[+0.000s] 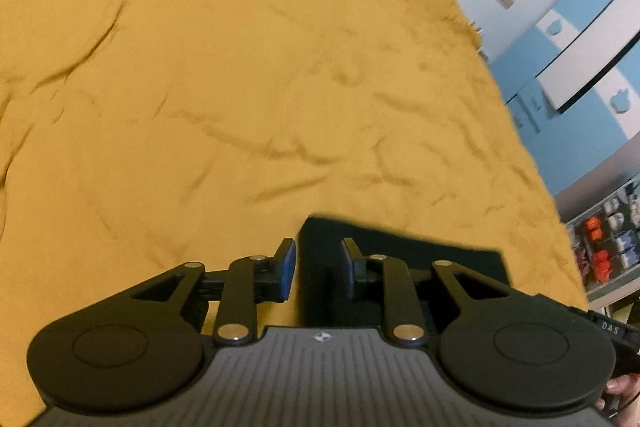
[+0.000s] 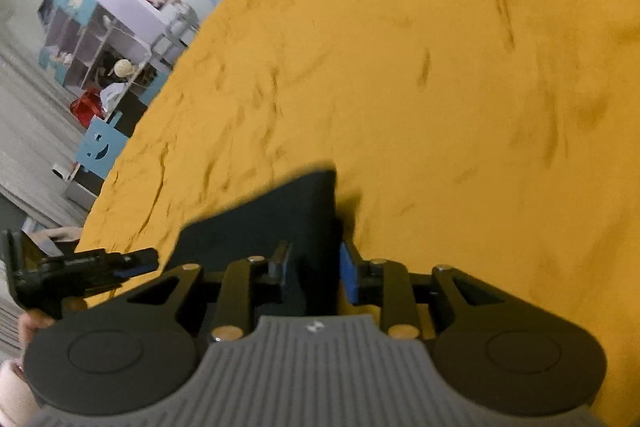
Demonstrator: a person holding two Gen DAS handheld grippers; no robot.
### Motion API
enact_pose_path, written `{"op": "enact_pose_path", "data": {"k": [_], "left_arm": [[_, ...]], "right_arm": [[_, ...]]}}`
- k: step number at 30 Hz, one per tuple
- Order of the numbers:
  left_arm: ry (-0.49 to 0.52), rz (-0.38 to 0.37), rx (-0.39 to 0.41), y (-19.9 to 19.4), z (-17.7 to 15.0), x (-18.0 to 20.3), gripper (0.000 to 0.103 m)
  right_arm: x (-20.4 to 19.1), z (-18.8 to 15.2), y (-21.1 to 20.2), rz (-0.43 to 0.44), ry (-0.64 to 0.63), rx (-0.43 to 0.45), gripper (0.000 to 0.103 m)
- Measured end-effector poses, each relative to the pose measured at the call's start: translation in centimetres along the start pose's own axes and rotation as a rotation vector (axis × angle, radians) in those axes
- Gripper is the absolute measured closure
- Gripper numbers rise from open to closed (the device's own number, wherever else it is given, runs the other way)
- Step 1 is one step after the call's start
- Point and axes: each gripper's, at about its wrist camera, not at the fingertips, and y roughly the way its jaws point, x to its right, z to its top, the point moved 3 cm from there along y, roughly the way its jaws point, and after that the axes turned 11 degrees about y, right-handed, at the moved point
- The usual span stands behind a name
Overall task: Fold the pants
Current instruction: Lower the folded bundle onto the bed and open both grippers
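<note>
The pants (image 1: 400, 259) are dark, nearly black cloth lying on a mustard-yellow bedsheet (image 1: 240, 87). In the left wrist view my left gripper (image 1: 318, 273) has its blue-padded jaws partly closed around the left corner of the cloth. In the right wrist view the pants (image 2: 272, 219) show as a dark panel, and my right gripper (image 2: 314, 277) has its jaws around the right corner. The left gripper (image 2: 100, 263) also appears at the left edge there. Whether either pair of pads pinches the cloth is unclear.
The yellow sheet (image 2: 440, 87) covers the whole bed. Beyond the bed edge stand blue-and-white cabinets (image 1: 580, 39) and a shelf with red items (image 1: 600, 247). In the right wrist view a shelving unit (image 2: 100, 39) and a red object (image 2: 86, 107) stand on the floor.
</note>
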Motion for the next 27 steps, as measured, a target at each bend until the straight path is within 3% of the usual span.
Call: {"op": "enact_pose_path", "data": {"k": [4, 6, 8, 13, 16, 17, 20, 27], "left_arm": [[0.037, -0.009, -0.001, 2.1, 0.5, 1.5, 0.079], [0.056, 0.013, -0.026, 3.8, 0.1, 1.7, 0.081], [0.055, 0.056, -0.039, 4.9, -0.3, 1.4, 0.086], [0.067, 0.116, -0.071, 6.1, -0.7, 1.0, 0.093], [0.076, 0.178, -0.063, 5.1, -0.2, 1.4, 0.094], [0.067, 0.179, -0.062, 4.5, -0.1, 1.3, 0.089], [0.062, 0.153, -0.034, 1.9, -0.3, 1.4, 0.087], [0.184, 0.173, 0.018, -4.4, -3.0, 5.5, 0.085]], "right_arm": [[-1.1, 1.3, 2.7, 0.037, -0.007, -0.02, 0.091], [-0.5, 1.3, 4.1, -0.001, 0.012, -0.026, 0.093], [0.3, 1.4, 5.7, -0.055, 0.019, -0.034, 0.103], [1.4, 1.0, 7.1, -0.102, 0.003, -0.052, 0.103], [1.4, 1.3, 5.9, -0.106, -0.005, -0.038, 0.103], [1.0, 1.2, 5.4, -0.106, -0.022, -0.03, 0.103], [-1.0, 0.2, 2.4, -0.093, -0.115, 0.01, 0.1], [-5.6, -5.3, -3.3, -0.129, -0.35, 0.067, 0.092]]}}
